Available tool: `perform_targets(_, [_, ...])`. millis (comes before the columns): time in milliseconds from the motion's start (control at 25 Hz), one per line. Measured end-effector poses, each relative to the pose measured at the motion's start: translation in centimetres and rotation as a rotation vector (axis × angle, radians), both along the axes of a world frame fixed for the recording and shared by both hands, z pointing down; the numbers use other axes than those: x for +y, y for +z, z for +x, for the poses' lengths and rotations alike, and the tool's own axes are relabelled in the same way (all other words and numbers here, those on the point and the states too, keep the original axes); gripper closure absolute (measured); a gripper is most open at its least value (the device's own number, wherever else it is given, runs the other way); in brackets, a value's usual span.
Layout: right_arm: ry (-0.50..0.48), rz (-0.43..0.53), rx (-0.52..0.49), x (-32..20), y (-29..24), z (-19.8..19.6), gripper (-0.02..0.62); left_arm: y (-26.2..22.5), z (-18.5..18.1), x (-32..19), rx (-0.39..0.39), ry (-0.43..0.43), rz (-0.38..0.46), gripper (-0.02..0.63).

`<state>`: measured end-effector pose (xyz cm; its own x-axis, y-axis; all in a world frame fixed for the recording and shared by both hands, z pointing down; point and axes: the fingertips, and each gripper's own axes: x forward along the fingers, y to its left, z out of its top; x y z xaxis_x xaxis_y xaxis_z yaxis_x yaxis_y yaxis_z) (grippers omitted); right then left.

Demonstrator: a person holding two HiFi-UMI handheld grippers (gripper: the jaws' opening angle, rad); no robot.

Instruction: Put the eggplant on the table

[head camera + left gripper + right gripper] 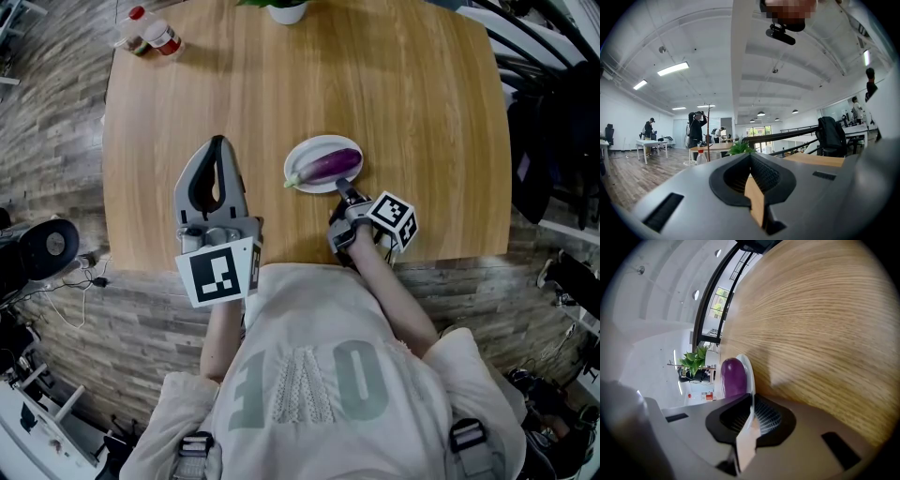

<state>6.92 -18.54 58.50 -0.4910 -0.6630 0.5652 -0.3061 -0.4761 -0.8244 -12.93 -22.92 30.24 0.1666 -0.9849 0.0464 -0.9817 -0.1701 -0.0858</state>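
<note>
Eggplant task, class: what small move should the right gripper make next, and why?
Probably tilt the white plate up by its near rim. The right gripper is shut on that rim, the eggplant lies on the plate, and bare table lies beyond, so it could roll off.

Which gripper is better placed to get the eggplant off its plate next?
Right, probably: the right gripper is clamped on the rim of the white plate under the eggplant; the left gripper is shut, away from it.
</note>
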Motion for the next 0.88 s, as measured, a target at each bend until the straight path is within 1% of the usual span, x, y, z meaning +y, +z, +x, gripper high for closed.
perform_targets(480, [0.021,-0.017,-0.036,0.03,0.02,-0.05,0.568,-0.32,-0.24,0.23,0.002,-0.004,0.012,0.598])
perform_targets(760, [0.026,-0.017,-0.037,0.04,0.06,-0.07,0.566,-0.47,-0.39,0.36,-0.003,-0.006,0.012,0.598])
perform_targets(880, [0.021,-0.018,-0.016,0.10,0.09,-0.10,0.566,-0.58,-0.37,0.21,-0.001,-0.003,0.015,0.598])
